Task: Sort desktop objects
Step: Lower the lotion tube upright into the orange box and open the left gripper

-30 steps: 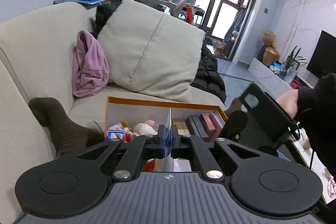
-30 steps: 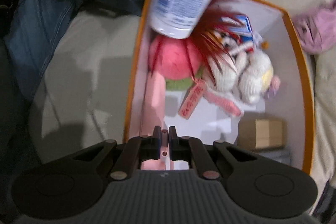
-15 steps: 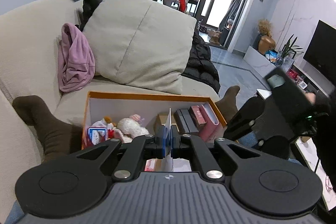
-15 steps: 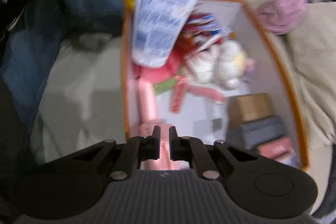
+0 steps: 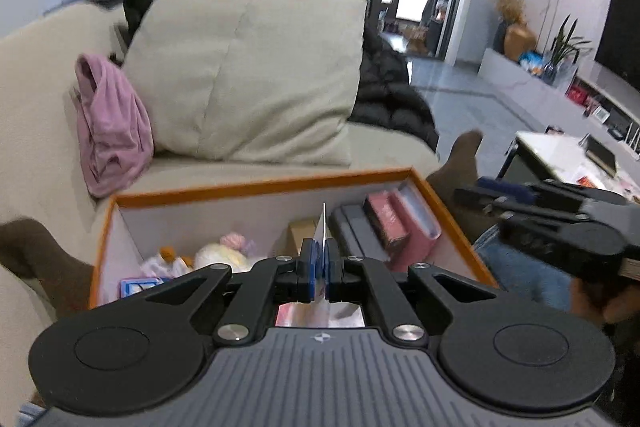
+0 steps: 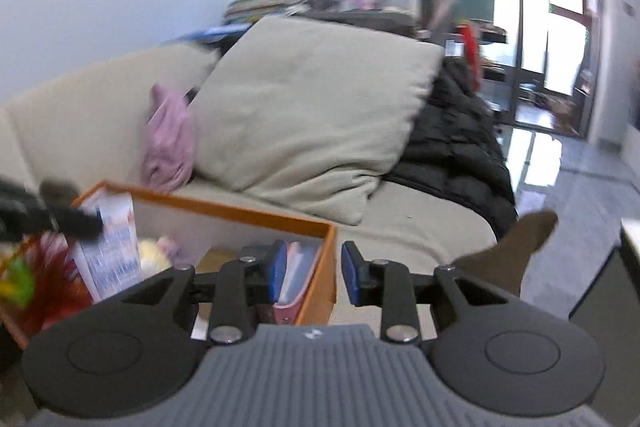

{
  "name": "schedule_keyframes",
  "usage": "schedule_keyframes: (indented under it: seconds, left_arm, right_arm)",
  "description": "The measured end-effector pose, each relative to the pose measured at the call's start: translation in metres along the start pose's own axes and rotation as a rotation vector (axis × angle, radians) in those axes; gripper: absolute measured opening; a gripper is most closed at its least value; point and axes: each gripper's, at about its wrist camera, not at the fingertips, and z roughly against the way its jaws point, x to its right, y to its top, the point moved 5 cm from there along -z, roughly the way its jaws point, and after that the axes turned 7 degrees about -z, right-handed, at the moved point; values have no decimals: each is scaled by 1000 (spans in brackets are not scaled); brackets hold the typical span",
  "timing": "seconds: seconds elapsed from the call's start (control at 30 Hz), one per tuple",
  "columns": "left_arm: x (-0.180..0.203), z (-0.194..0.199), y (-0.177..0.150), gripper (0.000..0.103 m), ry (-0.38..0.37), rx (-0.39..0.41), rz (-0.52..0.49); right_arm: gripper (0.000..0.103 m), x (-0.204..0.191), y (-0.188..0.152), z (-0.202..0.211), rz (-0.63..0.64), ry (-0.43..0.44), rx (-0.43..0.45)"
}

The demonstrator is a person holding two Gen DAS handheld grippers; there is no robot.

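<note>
- Your left gripper (image 5: 319, 269) has its jaws clamped on a thin white tube (image 5: 322, 227), held over the orange-rimmed box (image 5: 256, 185) on the sofa (image 5: 36, 75).
- Your right gripper (image 6: 312, 273) has just been opening; its jaws stand apart with nothing between them, above the box's right corner.
- Soft toys (image 5: 218, 255) and what looks like a pink case (image 5: 416, 223) lie in the box.

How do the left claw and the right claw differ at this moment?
The left claw is shut on a thin flat tube end; the right claw stands open, having just been opening, with nothing gripped. The left sits over the orange-rimmed box; the right straddles its corner. Both have blue pads.
</note>
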Motion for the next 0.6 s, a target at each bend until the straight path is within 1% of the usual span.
schedule_keyframes:
  seconds: [0.1,0.17,0.27,0.37,0.5,0.6]
  left_arm:
    - [2,-17,-6,4,9,-10,-16]
    - [1,-25,-8,4,50,-16,-29]
    - [-7,-29,-8,4,101,-20,-6]
    - [-12,-27,-2,4,146,13,-22]
    - [-16,-19,14,3,137,76,-16]
    - [-18,-24,26,3,161,103,-23]
  right_arm:
    - [32,13,-2,-1,-46,-7,31]
    - [32,18,-2,-5,-67,-11,34]
    - [32,23,-6,-2,-102,-17,27]
    - [32,24,-10,-3,-122,1,11]
    - [32,20,-14,-4,-101,18,3]
    - [32,18,-15,-5,-92,19,6]
